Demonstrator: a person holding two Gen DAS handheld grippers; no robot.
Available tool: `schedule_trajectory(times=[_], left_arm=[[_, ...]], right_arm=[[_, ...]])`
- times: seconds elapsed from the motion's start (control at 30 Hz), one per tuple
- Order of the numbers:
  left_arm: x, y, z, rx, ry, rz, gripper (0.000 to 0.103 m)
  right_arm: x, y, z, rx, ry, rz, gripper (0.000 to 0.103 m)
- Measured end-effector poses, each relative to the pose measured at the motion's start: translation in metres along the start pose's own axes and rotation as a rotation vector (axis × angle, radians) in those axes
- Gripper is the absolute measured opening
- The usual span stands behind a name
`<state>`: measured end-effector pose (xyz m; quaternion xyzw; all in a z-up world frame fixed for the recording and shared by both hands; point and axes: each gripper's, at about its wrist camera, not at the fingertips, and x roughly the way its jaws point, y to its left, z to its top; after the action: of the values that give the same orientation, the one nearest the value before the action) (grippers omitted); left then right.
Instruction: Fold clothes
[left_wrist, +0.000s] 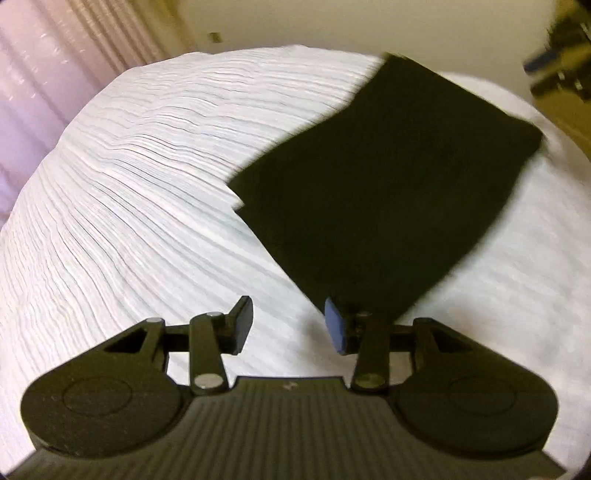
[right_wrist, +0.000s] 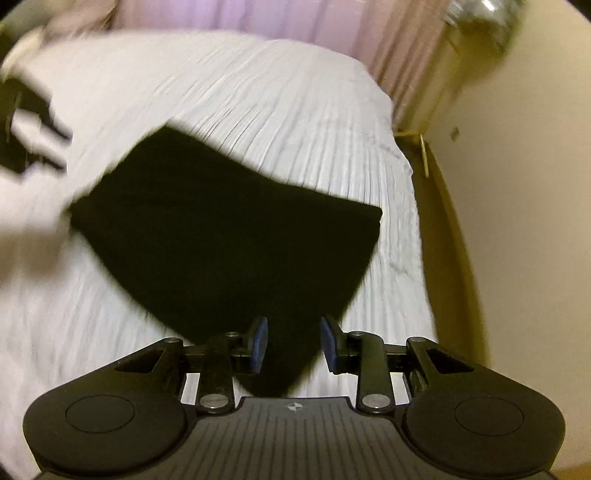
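A folded black garment (left_wrist: 373, 192) lies flat on a white ribbed bedspread (left_wrist: 140, 192), with a handheld gripper near each of two corners.

In the left wrist view the left gripper (left_wrist: 291, 325) has its fingers spread apart on bare bedspread, the cloth's near corner beside its blue-padded finger (left_wrist: 336, 325). The garment's long axis runs away toward the upper right. In the right wrist view the right gripper (right_wrist: 293, 343) also stands apart, the near corner lying between its pads; contact is unclear through motion blur. No containers are visible.
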<state>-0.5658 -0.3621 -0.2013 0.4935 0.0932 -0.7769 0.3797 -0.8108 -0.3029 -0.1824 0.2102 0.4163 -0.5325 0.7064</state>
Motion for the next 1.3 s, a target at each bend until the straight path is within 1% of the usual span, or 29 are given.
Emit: schedule_trajectory(times=[0.07,0.17,0.23,0.27,0.33,0.37,0.4,0.47,0.53,0.57,0.63,0.7,0.77,0.8,0.87,0.9,0.97,1.0,1.03,1.1,1.13,1.2,1.23,1.3], left_arm=[[0.020,0.010,0.022,-0.026,-0.027,-0.029,0.037],[0.050,0.021,0.046,-0.076,-0.035,-0.085,0.035],[0.088,0.034,0.047,-0.135,0.011,-0.089,0.032],[0.108,0.041,0.047,-0.164,0.035,-0.090,0.027],[0.129,0.047,0.040,-0.232,0.058,-0.106,0.026],[0.134,0.050,0.038,-0.263,0.057,-0.112,0.025],[0.136,0.051,0.038,-0.271,0.055,-0.113,0.025],[0.138,0.052,0.040,-0.279,0.051,-0.111,0.025],[0.139,0.053,0.039,-0.280,0.049,-0.116,0.025],[0.138,0.053,0.038,-0.281,0.047,-0.121,0.025],[0.134,0.055,0.037,-0.276,0.047,-0.122,0.025],[0.130,0.055,0.037,-0.269,0.046,-0.123,0.025],[0.123,0.055,0.036,-0.257,0.042,-0.124,0.024],[0.116,0.055,0.034,-0.256,0.034,-0.127,0.024],[0.095,0.056,0.028,-0.266,0.001,-0.143,0.025],[0.081,0.055,0.023,-0.275,-0.025,-0.166,0.027],[0.061,0.045,0.009,-0.290,-0.040,-0.236,0.030],[0.057,0.035,0.000,-0.275,-0.025,-0.261,0.030],[0.057,0.024,-0.009,-0.245,-0.001,-0.270,0.030],[0.061,0.008,-0.028,-0.214,0.014,-0.268,0.030],[0.063,0.007,-0.032,-0.228,0.015,-0.271,0.031],[0.064,0.006,-0.037,-0.252,0.017,-0.271,0.031],[0.062,0.007,-0.037,-0.256,0.019,-0.267,0.031],[0.057,0.009,-0.038,-0.265,0.022,-0.257,0.031]], right_arm=[[0.023,-0.019,0.021,0.092,-0.015,0.033,0.030],[0.061,-0.045,0.046,0.158,-0.025,0.057,0.030],[0.086,-0.059,0.058,0.189,-0.022,0.075,0.030],[0.101,-0.065,0.065,0.207,-0.018,0.086,0.030],[0.130,-0.078,0.078,0.242,0.005,0.099,0.030],[0.144,-0.083,0.079,0.255,0.015,0.109,0.030],[0.155,-0.088,0.078,0.270,0.016,0.119,0.030],[0.162,-0.099,0.075,0.317,0.004,0.140,0.030],[0.155,-0.105,0.068,0.348,-0.006,0.149,0.030],[0.149,-0.102,0.061,0.339,0.001,0.142,0.030],[0.138,-0.096,0.042,0.317,0.036,0.128,0.030],[0.124,-0.097,0.023,0.345,0.077,0.120,0.030],[0.102,-0.101,0.013,0.386,0.088,0.094,0.030],[0.090,-0.100,0.012,0.400,0.075,0.100,0.030],[0.063,-0.091,0.012,0.418,0.029,0.143,0.030],[0.051,-0.083,0.011,0.425,0.010,0.172,0.030],[0.038,-0.064,0.008,0.426,0.002,0.227,0.030],[0.037,-0.054,0.004,0.423,0.019,0.248,0.030],[0.038,-0.044,-0.002,0.418,0.046,0.263,0.030],[0.044,-0.029,-0.024,0.412,0.112,0.265,0.030],[0.048,-0.025,-0.036,0.416,0.143,0.261,0.030],[0.048,-0.025,-0.056,0.436,0.165,0.260,0.030],[0.044,-0.026,-0.060,0.441,0.169,0.255,0.030],[0.037,-0.028,-0.058,0.447,0.180,0.244,0.030]])
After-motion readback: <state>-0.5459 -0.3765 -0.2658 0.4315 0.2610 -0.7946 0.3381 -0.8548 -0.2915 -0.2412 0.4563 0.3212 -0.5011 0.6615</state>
